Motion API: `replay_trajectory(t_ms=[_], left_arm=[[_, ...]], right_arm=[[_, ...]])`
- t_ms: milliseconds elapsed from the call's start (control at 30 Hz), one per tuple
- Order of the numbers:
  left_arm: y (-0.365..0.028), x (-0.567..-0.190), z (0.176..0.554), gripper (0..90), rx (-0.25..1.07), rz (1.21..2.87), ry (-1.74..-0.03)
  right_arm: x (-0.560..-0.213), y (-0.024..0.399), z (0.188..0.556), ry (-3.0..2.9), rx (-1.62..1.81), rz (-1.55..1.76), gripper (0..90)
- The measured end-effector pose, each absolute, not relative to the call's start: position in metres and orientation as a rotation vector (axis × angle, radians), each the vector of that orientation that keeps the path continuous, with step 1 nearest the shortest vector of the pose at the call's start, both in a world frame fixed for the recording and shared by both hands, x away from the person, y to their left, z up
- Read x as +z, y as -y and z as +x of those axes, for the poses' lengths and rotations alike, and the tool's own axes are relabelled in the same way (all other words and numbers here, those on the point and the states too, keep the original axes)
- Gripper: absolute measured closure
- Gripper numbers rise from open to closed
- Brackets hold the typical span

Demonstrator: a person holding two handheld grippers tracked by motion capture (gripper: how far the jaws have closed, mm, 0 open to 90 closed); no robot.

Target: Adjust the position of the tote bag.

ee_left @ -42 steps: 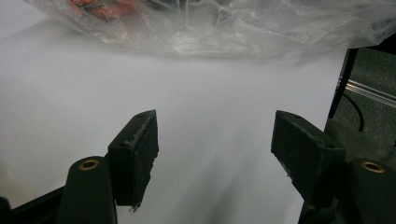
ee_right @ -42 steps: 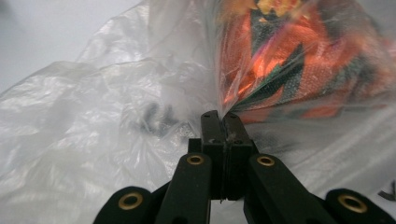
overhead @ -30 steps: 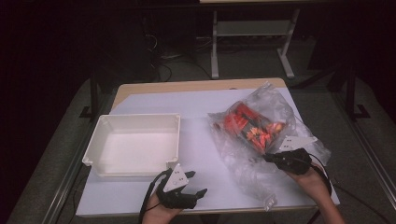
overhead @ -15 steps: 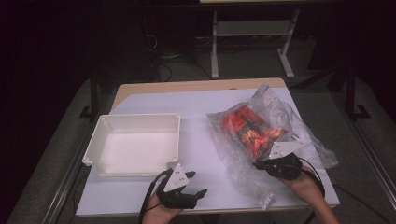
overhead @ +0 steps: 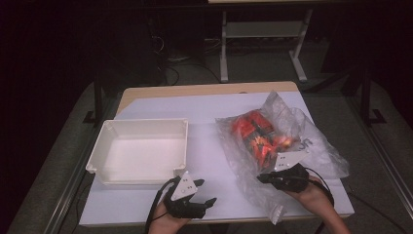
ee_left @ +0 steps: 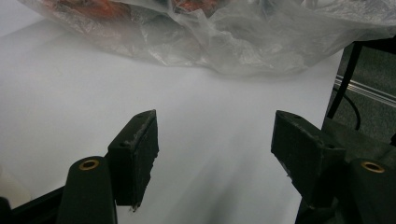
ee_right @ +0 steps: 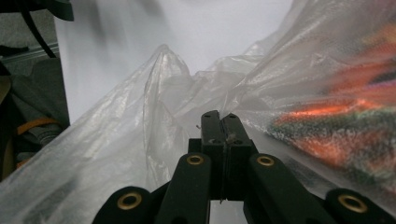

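A crumpled clear plastic bag with orange-red items inside lies on the right half of the white table. My right gripper is at the bag's near edge, with the jaws pressed together on a fold of film. In the right gripper view the shut jaws sit among folds of the bag, with the blurred orange contents to the right. My left gripper rests open near the table's front edge; its view shows wide jaws over bare table, with the bag ahead.
An empty white rectangular tray stands on the left half of the table, just beyond my left gripper. Past the far edge are a dark floor, cables and a white stand frame. The table's front edge is close under both hands.
My right gripper has drawn back toward the person and a little left, dragging the bag's near edge with it. The left gripper has stayed put.
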State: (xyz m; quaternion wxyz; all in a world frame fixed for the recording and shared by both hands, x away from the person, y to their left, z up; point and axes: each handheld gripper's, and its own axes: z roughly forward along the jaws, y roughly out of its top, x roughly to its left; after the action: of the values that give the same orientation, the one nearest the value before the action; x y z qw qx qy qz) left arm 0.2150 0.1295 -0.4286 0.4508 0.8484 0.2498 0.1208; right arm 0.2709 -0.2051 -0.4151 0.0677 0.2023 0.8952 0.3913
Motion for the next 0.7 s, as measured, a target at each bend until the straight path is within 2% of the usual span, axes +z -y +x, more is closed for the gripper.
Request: replay_trajectory(t_ms=[267, 300, 333, 400, 500, 700], left_arm=[[-0.126, -0.429, 0.214, 31.7, 0.276, 2.098, -0.605], [-0.124, -0.43, 0.214, 31.6, 0.271, 2.098, -0.598], [-0.122, -0.43, 0.213, 31.6, 0.265, 2.098, -0.601], [-0.117, -0.43, 0.214, 31.6, 0.24, 2.092, -0.596], [-0.108, -0.427, 0.218, 31.5, 0.197, 2.073, -0.597], [-0.086, -0.419, 0.224, 31.2, 0.178, 2.075, -0.569]], right_arm=[[-0.415, 0.194, 0.268, -2.719, 1.169, 0.561, 87.8], [-0.415, 0.195, 0.269, -2.713, 1.177, 0.562, 86.1], [-0.413, 0.199, 0.269, -2.705, 1.182, 0.585, 79.5], [-0.412, 0.201, 0.268, -2.702, 1.186, 0.598, 77.2], [-0.409, 0.211, 0.268, -2.687, 1.194, 0.624, 68.3], [-0.398, 0.238, 0.265, -2.619, 1.231, 0.66, 59.4]])
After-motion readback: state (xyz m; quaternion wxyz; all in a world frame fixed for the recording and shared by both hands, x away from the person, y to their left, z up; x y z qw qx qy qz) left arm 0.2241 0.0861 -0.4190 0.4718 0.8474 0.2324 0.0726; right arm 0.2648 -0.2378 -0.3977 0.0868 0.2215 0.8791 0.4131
